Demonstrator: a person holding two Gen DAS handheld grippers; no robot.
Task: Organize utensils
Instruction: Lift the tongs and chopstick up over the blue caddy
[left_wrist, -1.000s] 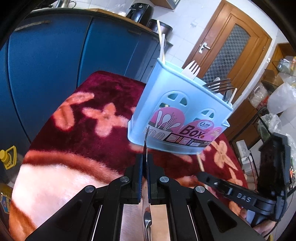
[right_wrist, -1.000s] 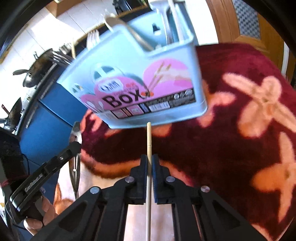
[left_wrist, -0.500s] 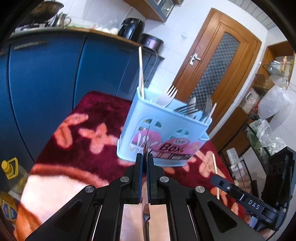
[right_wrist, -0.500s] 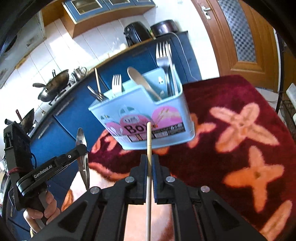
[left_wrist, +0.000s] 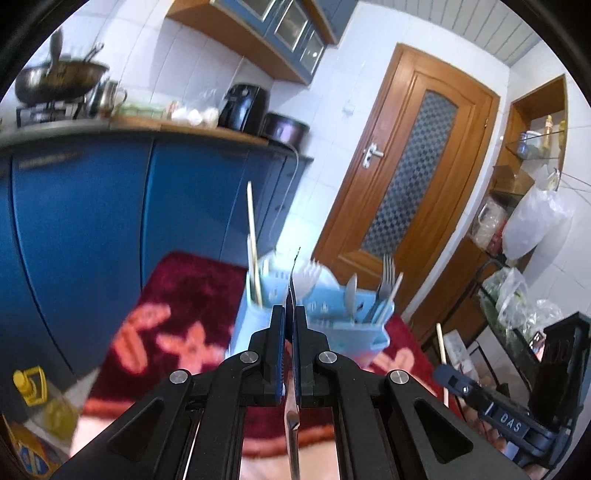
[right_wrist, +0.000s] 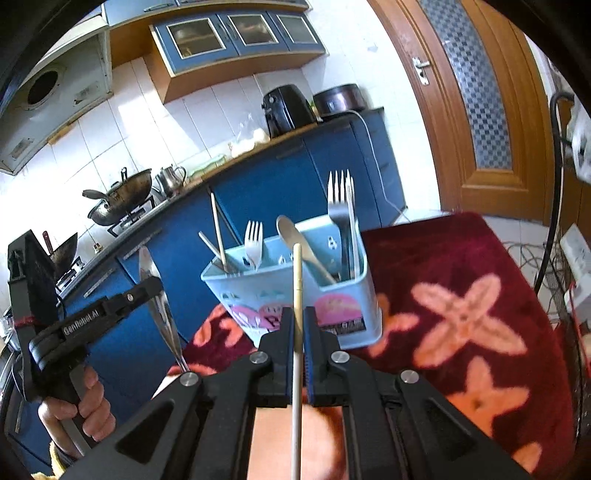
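A light blue utensil holder (left_wrist: 343, 328) (right_wrist: 332, 291) stands on a dark red flowered cloth (right_wrist: 461, 280). Metal forks (right_wrist: 338, 199), a white fork (right_wrist: 253, 240), a wooden spoon (right_wrist: 295, 240) and chopsticks (right_wrist: 218, 229) stick out of it. My left gripper (left_wrist: 290, 317) (right_wrist: 153, 286) is shut on a metal knife (left_wrist: 292, 277) (right_wrist: 159, 314), blade pointing up and forward, in front of the holder and above its rim. My right gripper (right_wrist: 299, 321) (left_wrist: 443, 373) is shut on a wooden chopstick (right_wrist: 297, 280) (left_wrist: 440, 347), its tip level with the holder's top.
Blue kitchen cabinets (left_wrist: 92, 221) run behind the cloth, with a wok (right_wrist: 122, 199), a kettle (right_wrist: 170, 179) and a black air fryer (right_wrist: 286, 107) on the counter. A wooden door (left_wrist: 413, 192) is at the back right. A yellow-capped bottle (left_wrist: 37, 398) stands low on the left, shelves with bags (left_wrist: 528, 229) on the right.
Both grippers have risen and tilted upward with the knife and the chopstick still held. The holder has dropped lower and smaller in both views, and its open top now shows.
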